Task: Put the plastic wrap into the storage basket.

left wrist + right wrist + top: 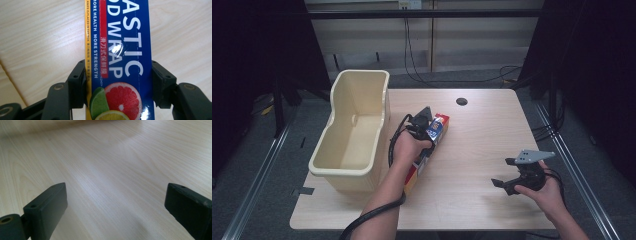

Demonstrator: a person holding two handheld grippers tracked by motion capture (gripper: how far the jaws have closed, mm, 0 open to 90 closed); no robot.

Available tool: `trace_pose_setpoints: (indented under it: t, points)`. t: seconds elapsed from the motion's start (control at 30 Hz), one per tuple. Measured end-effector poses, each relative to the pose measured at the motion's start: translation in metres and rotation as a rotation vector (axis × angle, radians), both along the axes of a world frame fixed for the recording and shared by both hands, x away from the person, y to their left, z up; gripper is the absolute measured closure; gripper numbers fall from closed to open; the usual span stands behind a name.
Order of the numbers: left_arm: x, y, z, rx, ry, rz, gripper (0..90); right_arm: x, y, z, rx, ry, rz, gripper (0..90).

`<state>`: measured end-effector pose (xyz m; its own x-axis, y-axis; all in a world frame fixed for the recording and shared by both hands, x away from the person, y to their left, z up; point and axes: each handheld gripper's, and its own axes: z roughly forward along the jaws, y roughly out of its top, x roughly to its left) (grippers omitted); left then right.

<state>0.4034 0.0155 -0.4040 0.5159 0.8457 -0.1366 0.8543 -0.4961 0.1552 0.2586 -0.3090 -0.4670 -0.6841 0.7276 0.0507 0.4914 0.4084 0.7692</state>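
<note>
A long plastic wrap box [440, 124], blue with red and yellow sides and citrus pictures, lies diagonally on the wooden table [482, 135], just right of a cream bin. My left gripper [427, 130] comes down on its far half. In the left gripper view the jaws press both long sides of the box [122, 50], so the left gripper [118, 75] is shut on it. A hand and forearm cover the box's middle. My right gripper [502, 172] is held near the table's front right, open, with bare wood between its jaws [117, 202].
The tall cream plastic bin [343, 169] stands at the table's left side, open on top and with nothing visible inside. A dark round cable hole [461, 101] sits near the far edge. Cables hang behind the table.
</note>
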Motion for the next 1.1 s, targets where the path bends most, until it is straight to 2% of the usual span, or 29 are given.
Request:
trace_pose_setpoints:
  t: [0.03, 0.17, 0.27, 0.33, 0.47, 0.53, 0.73, 1.0, 1.1]
  points:
    - [0.0, 0.0, 0.001, -0.011, 0.002, 0.005, 41.1, 0.0, 0.0, 0.0, 0.0, 0.0, 0.0, 4.5]
    - [0.0, -0.001, 0.003, 0.001, 0.0, -0.015, 41.2, 0.0, 0.0, 0.001, 0.001, -0.002, -0.004, 4.5]
    - [0.001, 0.001, 0.005, -0.037, 0.007, 0.004, 41.2, 0.0, 0.0, 0.001, 0.0, -0.006, -0.005, 4.5]
    - [0.0, 0.001, 0.009, -0.02, 0.003, -0.007, 41.3, 0.0, 0.0, 0.001, 0.003, -0.005, -0.003, 4.5]
    - [0.001, 0.003, 0.02, -0.019, 0.009, -0.005, 41.4, 0.0, 0.0, 0.001, 0.003, -0.007, 0.001, 4.5]
    - [0.002, 0.005, 0.026, -0.035, 0.005, -0.001, 41.4, 0.0, 0.0, 0.001, 0.003, -0.007, -0.003, 4.3]
    - [0.001, 0.009, 0.043, -0.028, 0.01, -0.004, 41.3, 0.0, 0.0, 0.001, 0.008, -0.007, -0.001, 2.9]
    - [0.002, 0.017, 0.063, -0.054, 0.02, -0.004, 41.3, 0.0, 0.0, 0.001, 0.023, -0.003, -0.004, 2.0]
    - [0.002, 0.019, 0.071, -0.035, 0.01, -0.004, 41.3, 0.001, -0.001, 0.001, 0.029, -0.001, -0.004, 1.9]
